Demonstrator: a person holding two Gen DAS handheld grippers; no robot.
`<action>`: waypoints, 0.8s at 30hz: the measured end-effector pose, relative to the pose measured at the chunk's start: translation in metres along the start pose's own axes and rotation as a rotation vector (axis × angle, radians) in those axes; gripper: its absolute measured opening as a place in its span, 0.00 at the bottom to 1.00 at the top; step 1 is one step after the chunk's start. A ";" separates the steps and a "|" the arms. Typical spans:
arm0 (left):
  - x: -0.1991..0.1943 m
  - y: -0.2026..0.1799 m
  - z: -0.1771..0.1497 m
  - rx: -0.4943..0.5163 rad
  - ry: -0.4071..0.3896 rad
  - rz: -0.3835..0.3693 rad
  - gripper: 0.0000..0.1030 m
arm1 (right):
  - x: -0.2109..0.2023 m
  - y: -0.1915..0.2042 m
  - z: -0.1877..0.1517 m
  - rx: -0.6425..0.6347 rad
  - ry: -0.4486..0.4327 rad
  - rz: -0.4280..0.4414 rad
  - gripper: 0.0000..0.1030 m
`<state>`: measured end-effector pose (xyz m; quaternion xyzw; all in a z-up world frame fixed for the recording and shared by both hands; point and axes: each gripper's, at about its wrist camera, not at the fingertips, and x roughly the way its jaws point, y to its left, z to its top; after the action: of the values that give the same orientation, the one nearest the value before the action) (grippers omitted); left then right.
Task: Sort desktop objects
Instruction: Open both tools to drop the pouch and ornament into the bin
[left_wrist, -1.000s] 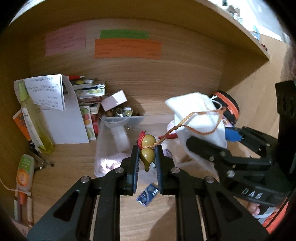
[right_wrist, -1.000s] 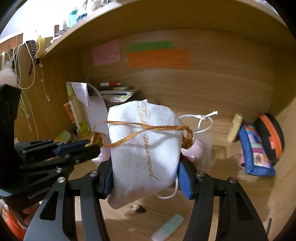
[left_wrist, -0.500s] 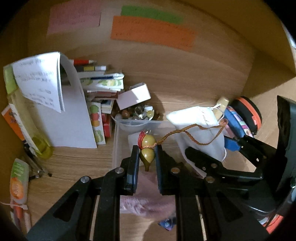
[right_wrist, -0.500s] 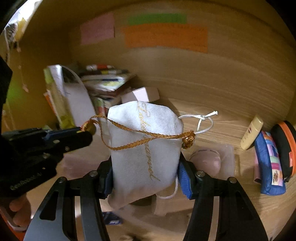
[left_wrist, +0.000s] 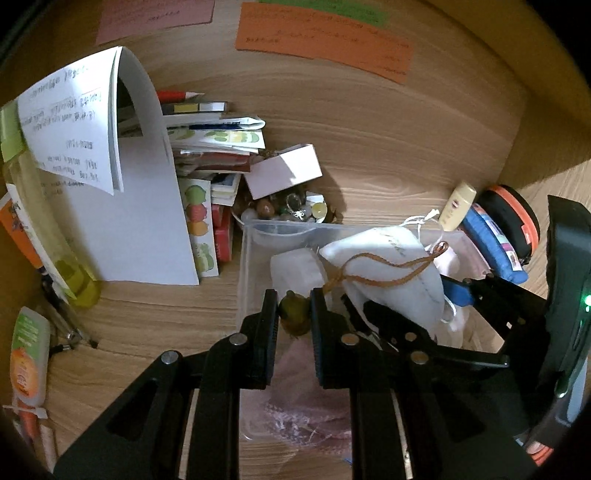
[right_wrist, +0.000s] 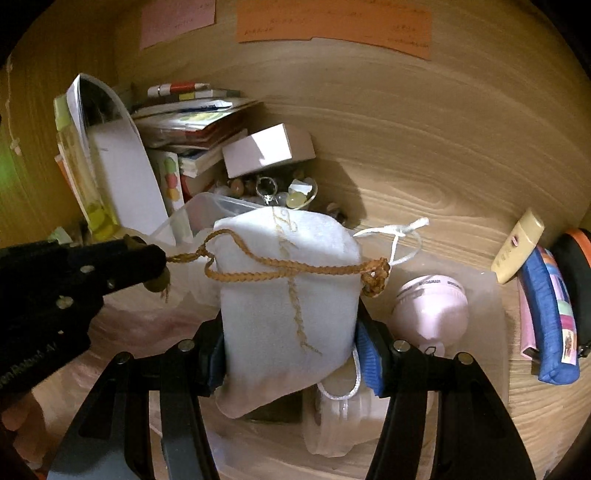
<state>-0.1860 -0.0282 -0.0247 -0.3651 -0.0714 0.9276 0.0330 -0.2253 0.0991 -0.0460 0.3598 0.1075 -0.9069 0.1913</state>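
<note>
The left gripper (left_wrist: 293, 314) is squeezed tight on a little olive-green gourd charm (left_wrist: 294, 318). This sits at the bottom middle of the left wrist view. A braided brown cord (left_wrist: 388, 264) runs from the charm up and over a white cloth pouch (left_wrist: 391, 273).

The right gripper (right_wrist: 291, 354) has the white cloth pouch between its blue pads (right_wrist: 367, 363). The pads press on both sides of the pouch, though the jaws have just opened a little more. The pouch fills the middle of the right wrist view, with gold writing down its front. The cord loops across it and ends in a knot (right_wrist: 376, 280) on its right side. A white string (right_wrist: 399, 236) sticks out behind the pouch.

Both grippers hang over a clear plastic bin (left_wrist: 245, 266) on the wooden desk (left_wrist: 147, 317). The pouch is above the bin, at the middle right of the left wrist view. A pink round bottle (right_wrist: 430, 310) lies in the bin, just right of the pouch.

Behind the bin is a small pile of beads and a ring (right_wrist: 267, 186), with a white box (left_wrist: 284, 171) on top. A stack of books and papers (left_wrist: 218, 140) is at the upper left. A big bent sheet of paper (left_wrist: 122, 206) leans there too. At the right edge lie a cream tube (right_wrist: 517, 251), a blue pouch (right_wrist: 550, 310) and a black and orange case (left_wrist: 511, 218). Orange and pink notes (left_wrist: 325, 40) stick on the back wall.
</note>
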 end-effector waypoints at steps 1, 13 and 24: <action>0.001 0.000 0.000 0.000 0.004 0.002 0.15 | 0.000 0.001 0.000 -0.006 -0.002 -0.011 0.54; 0.000 -0.004 0.000 0.024 -0.022 -0.011 0.17 | -0.004 0.007 0.001 -0.048 0.023 -0.067 0.69; -0.025 -0.006 -0.002 0.020 -0.077 -0.005 0.55 | -0.031 0.013 -0.005 -0.105 -0.011 -0.166 0.85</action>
<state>-0.1666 -0.0247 -0.0085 -0.3286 -0.0642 0.9416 0.0363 -0.1959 0.0978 -0.0288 0.3343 0.1833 -0.9146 0.1346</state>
